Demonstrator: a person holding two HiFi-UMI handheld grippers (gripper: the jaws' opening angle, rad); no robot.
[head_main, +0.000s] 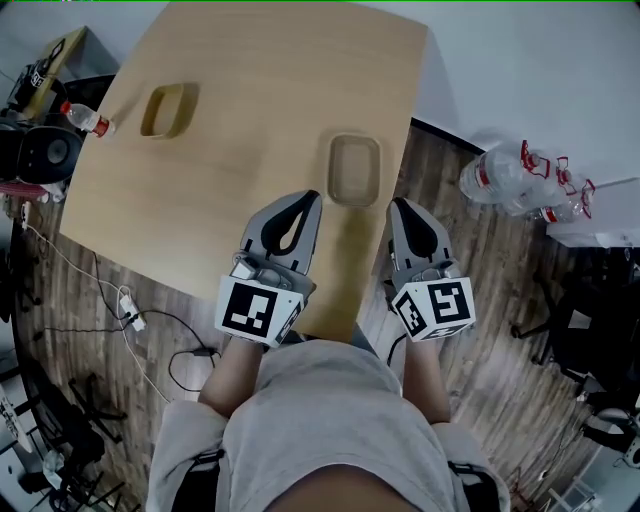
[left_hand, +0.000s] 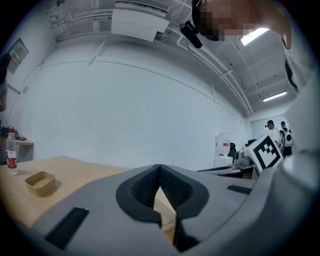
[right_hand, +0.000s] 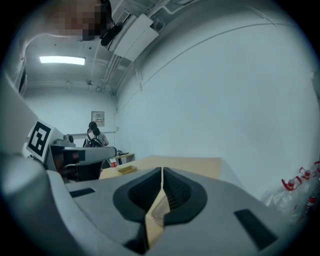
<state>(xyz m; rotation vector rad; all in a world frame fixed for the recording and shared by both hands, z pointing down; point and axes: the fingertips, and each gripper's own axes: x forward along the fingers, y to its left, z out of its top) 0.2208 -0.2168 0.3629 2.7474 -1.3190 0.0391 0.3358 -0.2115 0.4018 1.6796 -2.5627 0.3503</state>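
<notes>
Trays: 2, tan, empty | near tray (head_main: 355, 168) at the desk's (head_main: 250, 90) right edge, just ahead of both grippers | far tray (head_main: 168, 110) by the left edge, beside 1 bottle (head_main: 88, 118) | left gripper (head_main: 306, 200): jaws pressed together, nothing between, over near-right corner | right gripper (head_main: 400, 206): jaws together, nothing between, just off right edge.
</notes>
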